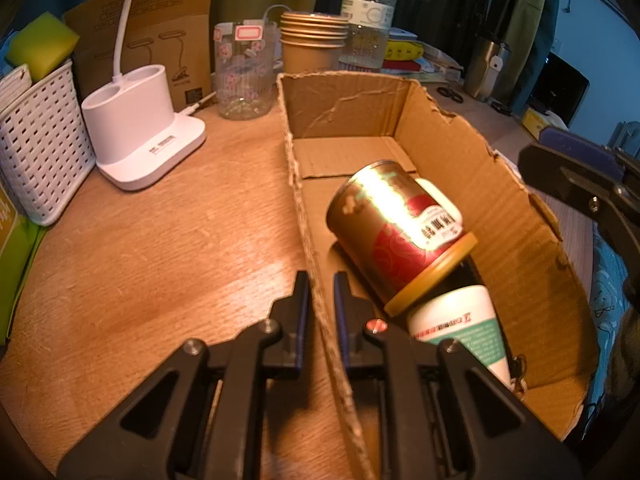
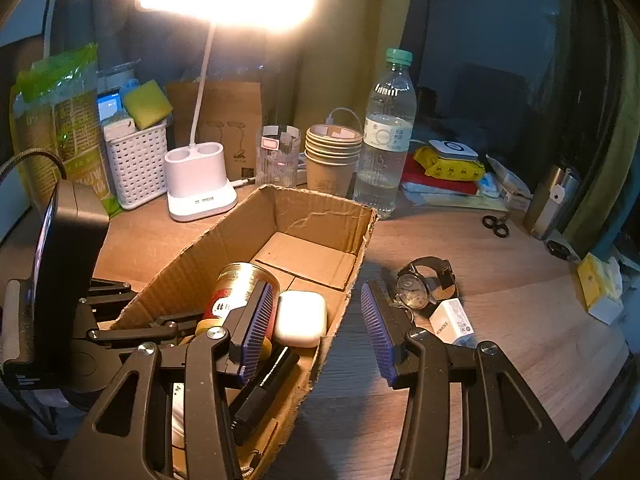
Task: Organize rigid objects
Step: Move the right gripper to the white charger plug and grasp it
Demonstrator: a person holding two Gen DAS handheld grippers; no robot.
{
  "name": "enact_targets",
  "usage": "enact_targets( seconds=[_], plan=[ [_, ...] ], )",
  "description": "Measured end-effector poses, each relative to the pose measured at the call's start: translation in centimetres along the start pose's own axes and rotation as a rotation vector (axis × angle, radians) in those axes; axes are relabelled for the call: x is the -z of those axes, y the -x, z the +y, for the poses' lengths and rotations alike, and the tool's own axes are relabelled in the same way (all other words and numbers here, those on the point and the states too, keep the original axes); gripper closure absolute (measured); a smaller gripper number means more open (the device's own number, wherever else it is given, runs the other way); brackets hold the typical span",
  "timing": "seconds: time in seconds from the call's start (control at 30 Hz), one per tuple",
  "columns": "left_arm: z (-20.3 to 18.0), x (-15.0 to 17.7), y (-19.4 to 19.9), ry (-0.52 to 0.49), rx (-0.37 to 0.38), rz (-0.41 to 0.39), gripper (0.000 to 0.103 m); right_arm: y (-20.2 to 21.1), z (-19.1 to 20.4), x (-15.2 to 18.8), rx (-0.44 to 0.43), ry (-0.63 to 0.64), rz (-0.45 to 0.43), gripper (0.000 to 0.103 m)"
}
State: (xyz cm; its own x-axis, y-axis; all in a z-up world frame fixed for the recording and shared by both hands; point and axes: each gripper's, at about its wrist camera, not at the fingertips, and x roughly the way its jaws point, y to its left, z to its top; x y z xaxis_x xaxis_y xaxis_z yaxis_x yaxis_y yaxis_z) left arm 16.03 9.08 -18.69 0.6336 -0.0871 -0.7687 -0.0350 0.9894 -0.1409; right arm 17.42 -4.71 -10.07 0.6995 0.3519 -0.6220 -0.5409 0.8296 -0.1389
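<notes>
Right gripper (image 2: 316, 332), spread wide and empty over the box (image 2: 320, 216), has the watch (image 2: 416, 286) at one o'clock; left gripper (image 1: 321, 292) probably pinches the box wall.

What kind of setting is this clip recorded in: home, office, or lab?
Most likely a home desk, possibly in a bedroom or dorm. A lit desk lamp stands on the wooden desk, with a water bottle, stacked paper cups and a cardboard box of small belongings.
</notes>
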Motion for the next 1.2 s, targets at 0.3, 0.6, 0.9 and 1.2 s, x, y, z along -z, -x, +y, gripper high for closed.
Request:
enact_targets(
  seconds=[0.3,0.6,0.9,1.2],
  plan=[
    [0.0,0.0,0.0,0.000,0.000,0.000,0.090,0.7,-1.8,0.2,0.018,-0.041,-0.013,0.054],
    [0.0,0.0,0.0,0.000,0.000,0.000,0.090,1.5,-4.1,0.3,0.053,-0.091,-0.029,0.054],
    [0.0,0.0,0.0,0.000,0.000,0.000,0.090,0.6,-7.4,1.3,0.115,-0.162,-0.006,0.054],
    [0.0,0.0,0.0,0.000,0.000,0.000,0.090,-1.4,-10.2,2.3,0.142,-0.199,0.033,0.054]
  ],
)
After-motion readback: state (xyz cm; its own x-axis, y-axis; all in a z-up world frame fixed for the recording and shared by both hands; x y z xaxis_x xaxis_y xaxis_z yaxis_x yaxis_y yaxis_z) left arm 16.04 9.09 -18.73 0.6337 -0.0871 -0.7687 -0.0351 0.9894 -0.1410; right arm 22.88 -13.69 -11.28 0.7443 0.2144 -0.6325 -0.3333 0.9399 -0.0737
